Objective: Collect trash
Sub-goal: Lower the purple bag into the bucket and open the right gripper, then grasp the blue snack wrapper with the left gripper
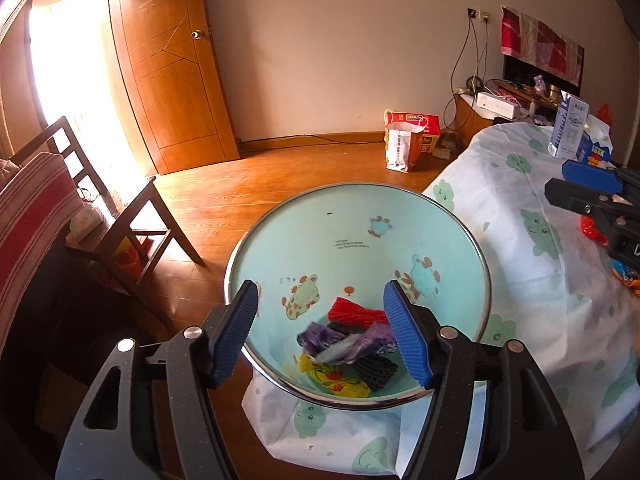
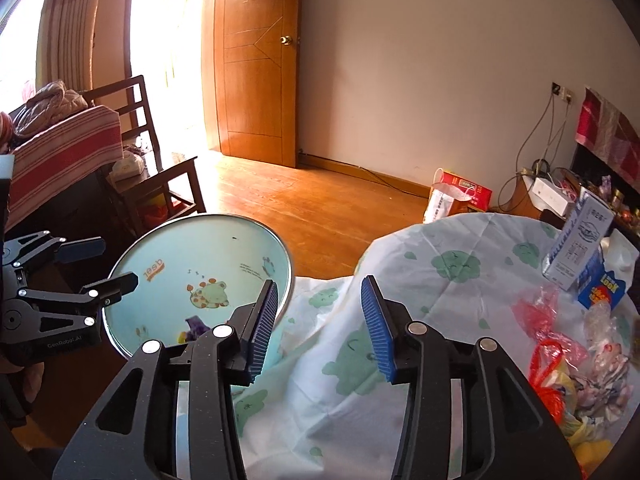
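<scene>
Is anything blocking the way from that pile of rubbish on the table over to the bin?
Nothing visible. Between the trash pile and the open bin lies only bare tablecloth; the bin has no lid.

A round pale-blue bin [image 1: 356, 240] with a metal rim and cartoon animal prints stands open beside the tabletop edge. At its bottom lies trash: a red net [image 1: 352, 310] at 12 o'clock, a crumpled purple wrapper [image 1: 344, 340] in the middle, black foam netting [image 1: 378, 370] at 4 o'clock, and a yellow printed bag [image 1: 336, 378] at 6 o'clock. More trash, red and clear plastic bags [image 2: 560, 344], lies heaped on the tabletop well to the bin's 3 o'clock side.
</scene>
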Demonstrator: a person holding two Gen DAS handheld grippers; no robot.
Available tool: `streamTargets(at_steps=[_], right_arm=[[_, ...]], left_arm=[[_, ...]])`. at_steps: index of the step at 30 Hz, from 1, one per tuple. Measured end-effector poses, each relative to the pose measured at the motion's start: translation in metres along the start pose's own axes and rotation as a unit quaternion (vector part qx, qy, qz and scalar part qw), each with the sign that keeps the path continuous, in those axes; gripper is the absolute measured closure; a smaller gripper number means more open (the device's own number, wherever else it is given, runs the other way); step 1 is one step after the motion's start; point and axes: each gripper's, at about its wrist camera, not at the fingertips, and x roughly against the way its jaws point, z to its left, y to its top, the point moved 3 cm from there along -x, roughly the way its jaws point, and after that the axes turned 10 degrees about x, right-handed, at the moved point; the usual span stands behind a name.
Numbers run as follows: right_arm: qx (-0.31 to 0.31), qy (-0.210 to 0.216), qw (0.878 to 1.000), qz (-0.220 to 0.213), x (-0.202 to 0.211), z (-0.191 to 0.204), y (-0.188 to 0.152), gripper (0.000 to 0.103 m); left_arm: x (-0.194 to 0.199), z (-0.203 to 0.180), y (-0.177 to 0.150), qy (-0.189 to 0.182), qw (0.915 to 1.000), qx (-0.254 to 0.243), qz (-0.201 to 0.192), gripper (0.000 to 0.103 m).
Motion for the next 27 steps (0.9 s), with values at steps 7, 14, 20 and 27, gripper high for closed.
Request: streamTargets(at_steps=[7, 14, 20, 27], right_arm=[[-0.039, -0.072, 0.997, -0.009, 0.076, -0.059, -0.042, 0.054], [-0.107, -0.171, 0.979, 0.01, 0.152, -0.133, -0.118, 0.049], [-0.152, -0.222, 0.962, 0.046, 0.192, -0.173, -0.188, 0.047], [-0.193, -0.236, 0.951, 0.048, 0.21, -0.193, -0.234, 0.043]], left_arm=[[-0.002, -0.055, -0.019, -0.042, 0.9983, -0.038, 0.017, 0.037], [0.013, -0.127, -0.028, -0.105, 0.9912, -0.079, 0.017, 0.037], [0.029, -0.191, -0.03, -0.158, 0.9809, -0.112, 0.012, 0.037], [0.041, -0.263, -0.036, -0.208, 0.9663, -0.15, 0.018, 0.037]])
